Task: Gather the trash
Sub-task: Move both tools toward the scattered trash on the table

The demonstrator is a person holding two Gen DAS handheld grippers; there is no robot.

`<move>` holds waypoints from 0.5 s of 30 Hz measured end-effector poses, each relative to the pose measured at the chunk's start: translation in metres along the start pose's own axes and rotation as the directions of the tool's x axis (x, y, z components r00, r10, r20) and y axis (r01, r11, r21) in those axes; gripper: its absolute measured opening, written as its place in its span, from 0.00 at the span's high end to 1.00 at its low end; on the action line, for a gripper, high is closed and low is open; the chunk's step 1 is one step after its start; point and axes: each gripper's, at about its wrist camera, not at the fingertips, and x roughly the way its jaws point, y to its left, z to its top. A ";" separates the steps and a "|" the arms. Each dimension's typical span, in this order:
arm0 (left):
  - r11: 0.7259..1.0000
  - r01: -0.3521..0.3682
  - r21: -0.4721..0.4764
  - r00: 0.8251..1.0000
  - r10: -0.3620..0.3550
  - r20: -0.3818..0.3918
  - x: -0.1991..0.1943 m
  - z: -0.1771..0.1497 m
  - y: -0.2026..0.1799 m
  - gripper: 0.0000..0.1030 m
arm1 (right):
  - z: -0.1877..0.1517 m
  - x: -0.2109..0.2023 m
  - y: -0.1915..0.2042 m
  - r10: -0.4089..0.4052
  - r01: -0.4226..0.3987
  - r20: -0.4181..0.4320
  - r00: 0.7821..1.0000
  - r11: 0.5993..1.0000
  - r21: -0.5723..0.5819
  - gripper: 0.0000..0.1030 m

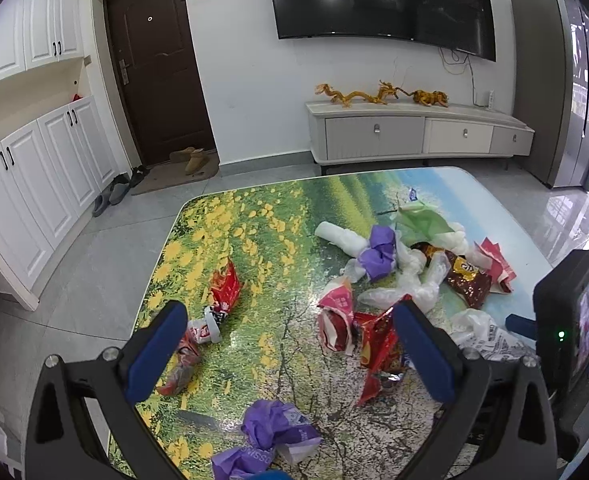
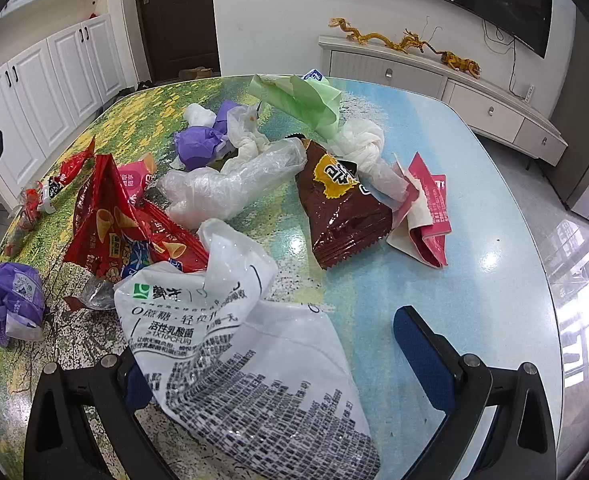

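White printed bag (image 2: pixel 246 360) between spread right fingers (image 2: pixel 422 352), left fingers (image 1: pixel 418 344) spread, empty

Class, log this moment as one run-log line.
left tongs: open, empty | right tongs: open around white bag | trash: on table

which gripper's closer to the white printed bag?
Right. The right gripper is open with the white printed bag lying between its fingers. The left gripper is open further left, over the red snack bags, with the bag beyond its right finger.
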 end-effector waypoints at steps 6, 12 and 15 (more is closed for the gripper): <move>0.999 0.040 -0.015 0.999 -0.039 0.035 -0.013 -0.007 0.002 0.00 | 0.000 0.000 0.000 0.000 0.000 0.000 1.000 1.000 0.000 0.00; 0.999 0.046 -0.021 0.996 -0.045 0.072 -0.034 -0.017 0.010 0.00 | 0.000 0.000 0.000 0.000 0.000 0.000 1.000 1.000 0.000 0.00; 0.999 0.048 -0.013 0.996 -0.047 0.081 -0.046 -0.025 0.014 0.00 | 0.000 0.000 0.000 0.000 0.000 0.000 1.000 1.000 0.000 0.00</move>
